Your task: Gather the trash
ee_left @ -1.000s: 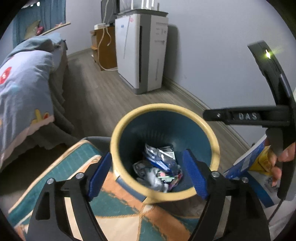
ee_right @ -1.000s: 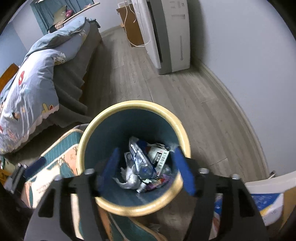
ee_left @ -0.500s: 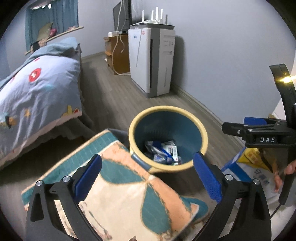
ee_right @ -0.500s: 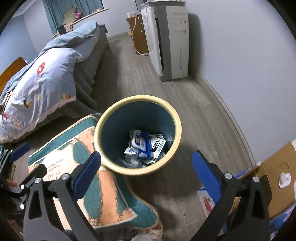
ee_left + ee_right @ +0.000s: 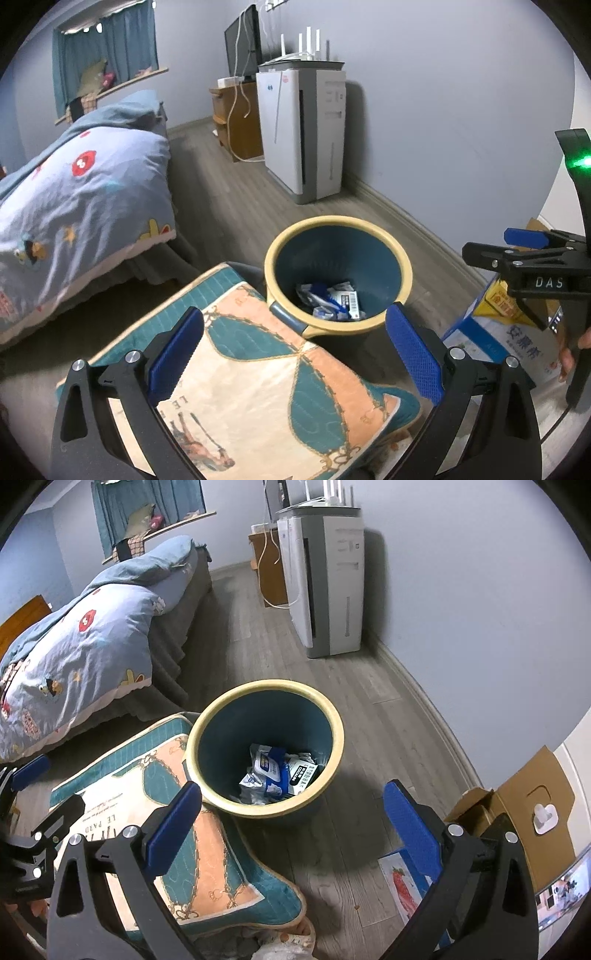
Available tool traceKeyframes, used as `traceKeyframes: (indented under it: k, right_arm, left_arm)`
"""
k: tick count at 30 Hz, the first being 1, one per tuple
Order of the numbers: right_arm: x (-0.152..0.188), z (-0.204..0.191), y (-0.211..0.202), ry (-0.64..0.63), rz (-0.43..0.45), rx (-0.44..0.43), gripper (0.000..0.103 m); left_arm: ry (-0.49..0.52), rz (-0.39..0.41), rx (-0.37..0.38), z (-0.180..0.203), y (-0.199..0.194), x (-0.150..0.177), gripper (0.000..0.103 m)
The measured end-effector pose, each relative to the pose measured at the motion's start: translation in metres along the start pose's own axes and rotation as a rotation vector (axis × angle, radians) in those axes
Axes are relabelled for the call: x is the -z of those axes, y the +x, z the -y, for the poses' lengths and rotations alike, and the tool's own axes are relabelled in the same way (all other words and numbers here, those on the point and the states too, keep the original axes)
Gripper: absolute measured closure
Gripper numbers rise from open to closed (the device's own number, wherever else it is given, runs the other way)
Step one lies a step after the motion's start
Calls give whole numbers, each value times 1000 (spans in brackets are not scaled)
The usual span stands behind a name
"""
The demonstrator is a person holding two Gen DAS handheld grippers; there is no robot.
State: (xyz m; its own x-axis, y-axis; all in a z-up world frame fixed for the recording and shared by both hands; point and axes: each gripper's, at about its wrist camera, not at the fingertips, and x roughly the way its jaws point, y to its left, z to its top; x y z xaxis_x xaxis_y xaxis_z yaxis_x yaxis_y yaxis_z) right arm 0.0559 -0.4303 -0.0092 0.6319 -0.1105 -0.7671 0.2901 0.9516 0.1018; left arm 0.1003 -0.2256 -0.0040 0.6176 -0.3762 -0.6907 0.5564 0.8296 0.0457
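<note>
A teal trash bin with a cream rim (image 5: 338,221) (image 5: 266,686) stands on the wooden floor. Crumpled wrappers and packets (image 5: 332,299) (image 5: 280,771) lie at its bottom. My left gripper (image 5: 295,354) is open and empty, held above and short of the bin, over a patterned cushion. My right gripper (image 5: 291,830) is open and empty, also above and short of the bin. The right gripper also shows at the right edge of the left wrist view (image 5: 524,254), and the left gripper at the left edge of the right wrist view (image 5: 26,797).
A teal and peach cushion (image 5: 258,369) (image 5: 155,812) lies against the bin. A bed with a blue duvet (image 5: 74,206) is at left. A white air purifier (image 5: 306,133) stands by the wall. Cardboard boxes (image 5: 517,332) (image 5: 524,805) sit at right.
Both grippers have pulled back and up from the bin's mouth and opened wider. The bin now looks smaller and farther, with the trash lying inside it.
</note>
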Motion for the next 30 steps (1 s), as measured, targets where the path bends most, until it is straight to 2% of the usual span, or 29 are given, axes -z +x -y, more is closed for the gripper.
traceKeyframes:
  k: [30]
  right_arm:
    - [5,-15,1,-28,-3,36,6]
  left_arm:
    - [-21,22,5,-9,-18,1,5]
